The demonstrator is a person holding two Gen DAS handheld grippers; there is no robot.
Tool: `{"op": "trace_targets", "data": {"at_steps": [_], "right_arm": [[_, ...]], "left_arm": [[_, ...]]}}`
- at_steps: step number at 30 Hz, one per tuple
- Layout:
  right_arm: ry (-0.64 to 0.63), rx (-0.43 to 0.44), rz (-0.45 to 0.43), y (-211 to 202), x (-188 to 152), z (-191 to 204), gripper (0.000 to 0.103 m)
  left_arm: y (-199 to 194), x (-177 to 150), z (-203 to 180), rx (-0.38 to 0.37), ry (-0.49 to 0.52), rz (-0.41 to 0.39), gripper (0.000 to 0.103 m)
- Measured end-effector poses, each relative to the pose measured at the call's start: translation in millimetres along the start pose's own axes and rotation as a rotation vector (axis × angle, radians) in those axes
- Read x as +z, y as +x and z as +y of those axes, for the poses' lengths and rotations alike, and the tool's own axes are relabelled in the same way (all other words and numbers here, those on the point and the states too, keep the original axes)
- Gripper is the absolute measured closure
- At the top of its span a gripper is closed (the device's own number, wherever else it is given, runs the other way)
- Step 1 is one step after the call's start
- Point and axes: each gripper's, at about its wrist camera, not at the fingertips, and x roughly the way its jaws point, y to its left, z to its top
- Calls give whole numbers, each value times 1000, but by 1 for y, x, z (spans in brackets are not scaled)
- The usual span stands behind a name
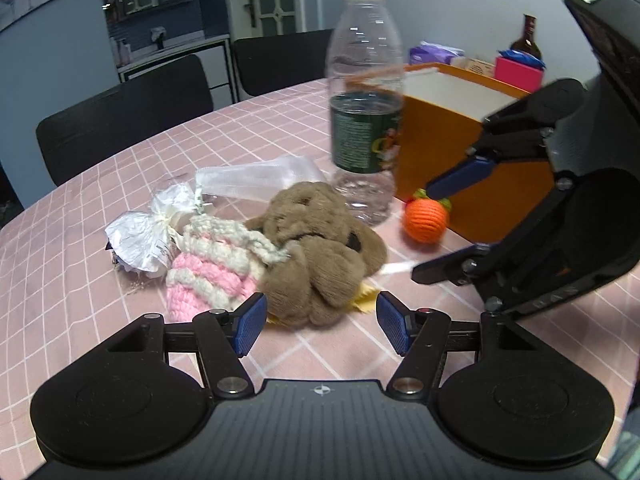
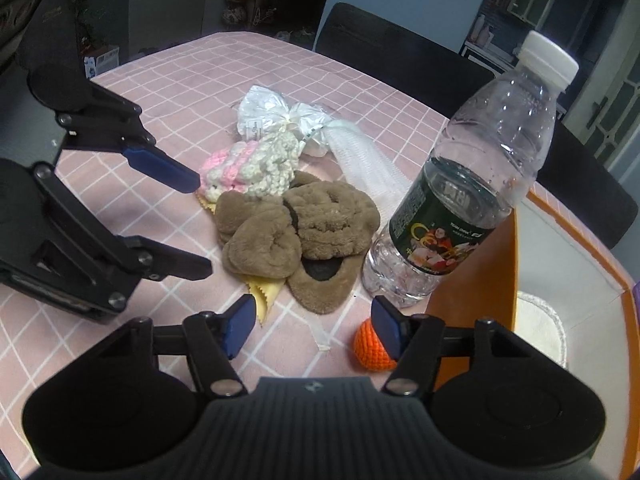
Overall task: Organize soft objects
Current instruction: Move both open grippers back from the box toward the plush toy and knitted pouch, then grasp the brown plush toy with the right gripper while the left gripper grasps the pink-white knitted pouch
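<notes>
left gripper (image 1: 322, 322) open, empty, near brown plush (image 1: 320, 248); right gripper (image 2: 314, 330) open, empty

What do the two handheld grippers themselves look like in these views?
Both match: the left gripper and right gripper have matte black ribbed bodies, round black side discs, silver bolts, black linkage arms and blue ridged finger pads. No cables or sleeves show.
</notes>
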Motion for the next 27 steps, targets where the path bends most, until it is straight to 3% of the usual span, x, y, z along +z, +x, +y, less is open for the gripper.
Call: {"op": "trace_targets", "data": {"at_steps": [7,10,15,19,21,22,23,27], "right_arm": [[182,21,-44,4,11,-3,38],[234,49,-65,13,19,3,29],[286,93,-17,36,33,8,19],[362,132,28,53,40,1,19],[380,155,43,61,40,0,29],[380,159,56,64,39,0,42],[378,159,64,67,39,1,48],[351,157,64,63,37,6,65]], "left_arm": [[9,-5,24,44,-36,-15,29],[6,-5,34,101,-35,-14,29],[16,-5,44,181,6,26,39],[25,-6,51,182,26,38,54],[27,-8,58,166,5,40,65],[28,-9,61,149,-9,37,70],[29,-10,64,128,-27,35,78],[29,-12,68,81,-79,28,92]]}}
